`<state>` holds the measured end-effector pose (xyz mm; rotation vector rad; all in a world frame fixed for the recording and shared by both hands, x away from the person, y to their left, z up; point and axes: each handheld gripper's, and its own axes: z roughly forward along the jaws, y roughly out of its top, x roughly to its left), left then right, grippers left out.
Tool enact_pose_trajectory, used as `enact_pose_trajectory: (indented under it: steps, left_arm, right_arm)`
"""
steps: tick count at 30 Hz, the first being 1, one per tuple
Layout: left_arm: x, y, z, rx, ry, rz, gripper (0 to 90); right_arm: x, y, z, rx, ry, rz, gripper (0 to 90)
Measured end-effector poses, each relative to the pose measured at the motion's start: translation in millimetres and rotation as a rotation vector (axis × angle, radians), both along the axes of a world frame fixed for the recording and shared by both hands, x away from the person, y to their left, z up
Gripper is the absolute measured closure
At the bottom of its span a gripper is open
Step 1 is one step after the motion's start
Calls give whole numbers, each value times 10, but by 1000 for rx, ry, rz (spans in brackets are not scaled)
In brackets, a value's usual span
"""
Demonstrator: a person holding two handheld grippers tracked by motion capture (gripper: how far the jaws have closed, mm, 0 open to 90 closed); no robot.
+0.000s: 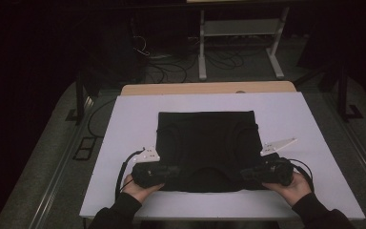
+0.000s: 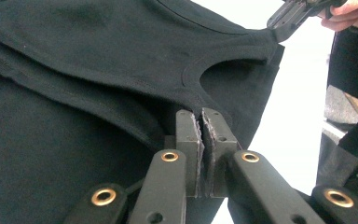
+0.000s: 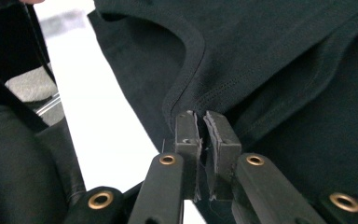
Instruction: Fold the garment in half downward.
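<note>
A black sleeveless garment [image 1: 205,140] lies folded flat on the white board [image 1: 286,119], its neckline toward the near edge. My left gripper [image 1: 175,170] comes in from the left and is shut on the garment's near left shoulder strap [image 2: 191,95]; its jaws [image 2: 201,114] meet with the fabric pinched at their tips. From the right, my right gripper [image 1: 244,172] is shut on the near right strap [image 3: 191,100], with its jaws [image 3: 201,116] together on the hem. The right gripper [image 2: 289,16] is also seen far off in the left gripper view, held in a hand.
The white board rests on a wooden table [image 1: 209,88] and has bare margins to the left, right and far side of the garment. Beyond the table, cables [image 1: 171,67] lie on the dark floor beside a white metal frame [image 1: 240,36].
</note>
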<state>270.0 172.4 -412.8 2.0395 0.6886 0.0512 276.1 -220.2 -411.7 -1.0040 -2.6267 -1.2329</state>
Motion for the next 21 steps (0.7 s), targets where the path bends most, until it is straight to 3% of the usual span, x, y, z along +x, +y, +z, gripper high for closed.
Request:
enact_pose_trajectory:
  steps: [21]
  left_arm:
    - [-155, -34, -66, 130, 65, -73, 851]
  right_arm:
    - [-173, -3, -30, -21, 46, 41, 835]
